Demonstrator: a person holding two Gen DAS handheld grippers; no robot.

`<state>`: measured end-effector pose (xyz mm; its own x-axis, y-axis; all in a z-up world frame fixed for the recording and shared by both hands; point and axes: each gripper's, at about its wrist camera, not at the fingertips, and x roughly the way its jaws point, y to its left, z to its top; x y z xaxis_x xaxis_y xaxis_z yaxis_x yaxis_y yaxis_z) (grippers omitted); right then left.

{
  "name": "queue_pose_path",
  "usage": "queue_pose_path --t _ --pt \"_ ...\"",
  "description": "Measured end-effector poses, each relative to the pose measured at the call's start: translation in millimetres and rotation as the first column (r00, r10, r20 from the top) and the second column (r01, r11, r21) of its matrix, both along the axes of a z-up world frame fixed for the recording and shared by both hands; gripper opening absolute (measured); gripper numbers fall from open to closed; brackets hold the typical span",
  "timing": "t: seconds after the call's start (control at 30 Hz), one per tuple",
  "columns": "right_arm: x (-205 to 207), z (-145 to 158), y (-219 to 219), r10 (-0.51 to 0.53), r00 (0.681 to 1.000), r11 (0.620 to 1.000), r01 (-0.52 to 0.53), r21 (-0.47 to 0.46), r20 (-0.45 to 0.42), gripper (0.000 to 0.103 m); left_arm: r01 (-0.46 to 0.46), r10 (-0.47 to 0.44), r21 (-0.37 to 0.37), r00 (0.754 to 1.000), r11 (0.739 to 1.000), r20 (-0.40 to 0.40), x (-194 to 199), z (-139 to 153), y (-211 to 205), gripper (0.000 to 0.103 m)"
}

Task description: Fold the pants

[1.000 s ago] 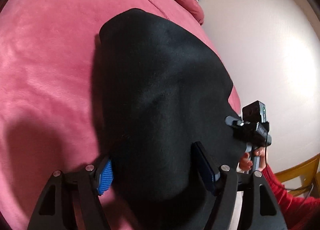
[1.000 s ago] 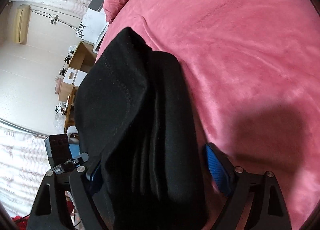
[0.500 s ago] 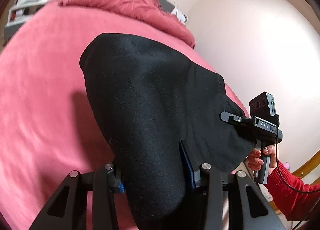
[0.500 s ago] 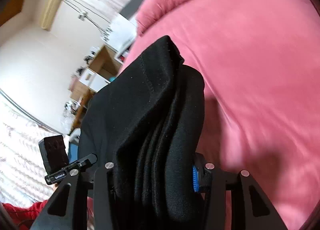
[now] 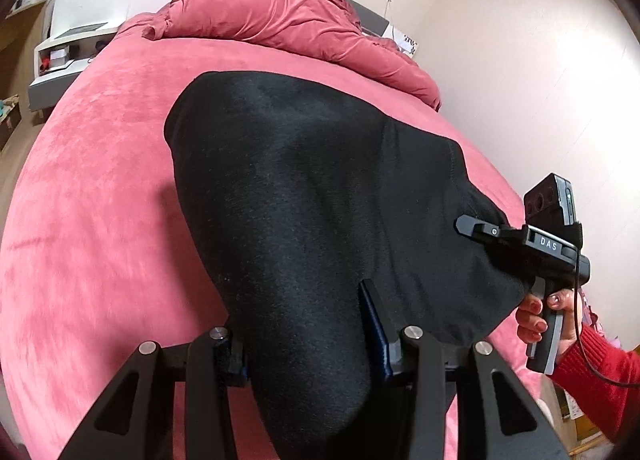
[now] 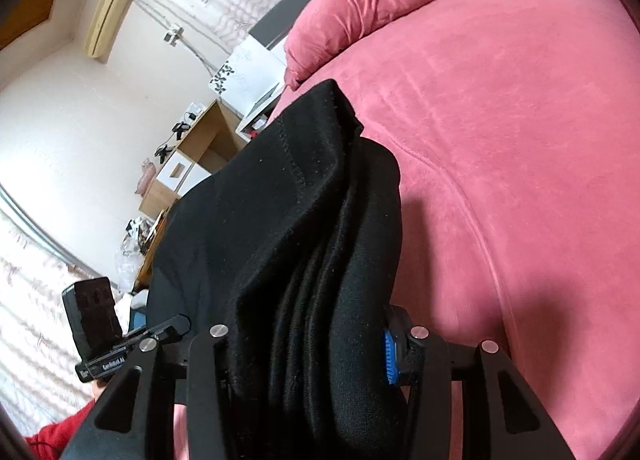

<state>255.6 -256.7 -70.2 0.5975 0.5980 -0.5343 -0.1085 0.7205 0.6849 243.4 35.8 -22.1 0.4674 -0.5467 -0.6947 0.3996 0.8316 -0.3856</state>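
Both hand-held grippers, left (image 5: 308, 328) & right (image 6: 308, 356), clamp folded black pants (image 5: 320, 199) above bed (image 5: 100, 219).

Bed (image 5: 92, 219) with pink cover. Rumpled pink duvet (image 5: 288, 23) lies along its head end. Black pants (image 5: 320, 227) held over bed, nearer the foot.
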Motion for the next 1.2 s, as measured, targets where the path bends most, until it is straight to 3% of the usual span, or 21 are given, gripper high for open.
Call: queue_pose_path --t 0.17,0.33,0.47,0.6,0.63,0.73,0.87,0.97,1.07,1.2 --pt "16 -24 -7 -0.015 0.999 1.000 0.015 0.010 -0.029 0.049 0.011 -0.013 -0.049 0.998 0.999 -0.059 37 -27 20 0.049" --pt "16 -42 -9 -0.018 1.000 1.000 0.018 0.011 -0.006 0.053 0.018 -0.019 -0.088 1.000 0.996 -0.010 32 -50 32 0.065" --pt "15 -42 -8 -0.031 0.999 1.000 0.031 0.002 -0.010 0.054 -0.027 0.021 -0.146 0.999 0.989 -0.042 38 -60 40 0.070" --pt "16 -30 -6 -0.045 0.997 0.999 0.043 -0.028 -0.061 0.065 -0.067 0.064 -0.071 0.997 0.995 -0.042 35 -46 39 0.070" --pt "11 -23 -7 -0.073 0.995 0.996 0.070 -0.053 -0.065 0.072 -0.095 0.094 -0.038 0.995 0.995 -0.037 28 -39 41 0.070" --pt "-11 -4 -12 -0.131 0.991 0.989 0.129 -0.066 -0.028 0.079 -0.159 0.158 0.024 0.987 0.987 0.020 -1 -25 42 0.070" --pt "-61 18 -5 -0.214 0.976 0.960 0.217 -0.174 0.036 0.091 -0.295 0.280 0.103 0.950 0.950 0.140 -59 -15 45 0.070" --pt "-97 26 14 -0.224 0.973 0.931 0.232 -0.281 0.061 0.095 -0.373 0.344 0.171 0.922 0.912 0.176 -91 -16 38 0.070" --pt "-129 31 38 -0.237 0.970 0.895 0.243 -0.375 0.063 0.102 -0.378 0.351 0.202 0.923 0.904 0.157 -119 -18 29 0.070" --pt "-164 38 62 -0.243 0.967 0.867 0.254 -0.428 0.081 0.103 -0.363 0.343 0.247 0.931 0.898 0.123 -143 -20 11 0.070"
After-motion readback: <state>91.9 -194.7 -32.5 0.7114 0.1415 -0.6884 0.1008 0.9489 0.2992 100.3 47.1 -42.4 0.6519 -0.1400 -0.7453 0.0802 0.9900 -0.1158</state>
